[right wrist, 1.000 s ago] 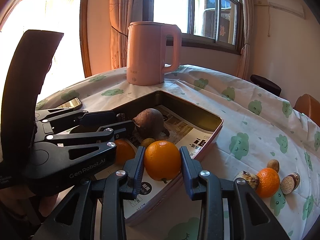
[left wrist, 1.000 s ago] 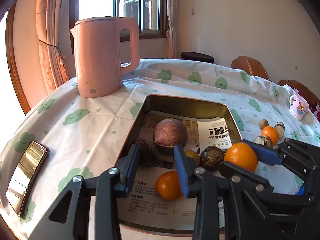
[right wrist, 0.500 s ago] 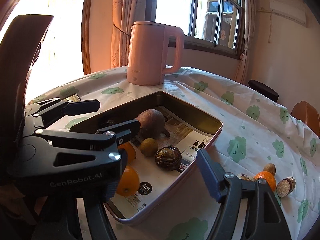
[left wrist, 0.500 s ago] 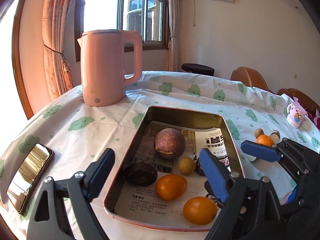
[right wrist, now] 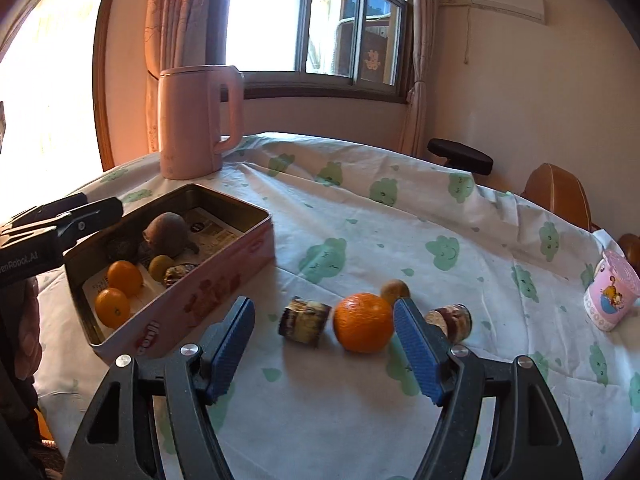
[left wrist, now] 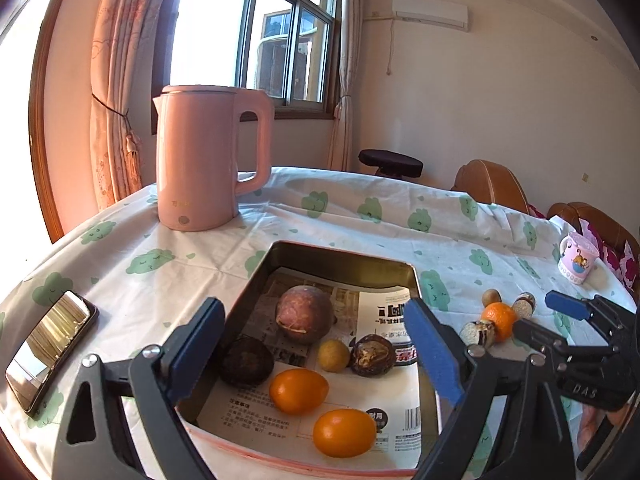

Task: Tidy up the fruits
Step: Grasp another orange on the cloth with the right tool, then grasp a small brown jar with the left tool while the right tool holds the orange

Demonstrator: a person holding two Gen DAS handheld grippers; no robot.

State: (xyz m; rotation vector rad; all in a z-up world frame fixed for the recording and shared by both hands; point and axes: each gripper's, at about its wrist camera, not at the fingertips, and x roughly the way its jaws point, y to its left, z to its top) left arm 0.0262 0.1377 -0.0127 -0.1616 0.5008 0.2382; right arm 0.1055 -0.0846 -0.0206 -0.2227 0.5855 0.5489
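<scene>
Cloud-print tablecloth [left wrist: 360, 232] fills my left view; left gripper [left wrist: 316, 352] gapes empty above the tin [left wrist: 340, 258]. Right view: right gripper [right wrist: 324, 344] released, loose orange [right wrist: 363, 322] centre frame; it may roll if nudged.

Tin [right wrist: 208, 280]: 1.
Inside the tin: oranges [left wrist: 298, 391], 2; dark round fruits [left wrist: 245, 360], 2; large purple fruit [left wrist: 305, 314], 1; small yellow fruit [left wrist: 334, 355], 1.
Right of the tin (on cloth): orange [right wrist: 363, 322], 1; small brown pieces [right wrist: 305, 321], 3.
</scene>
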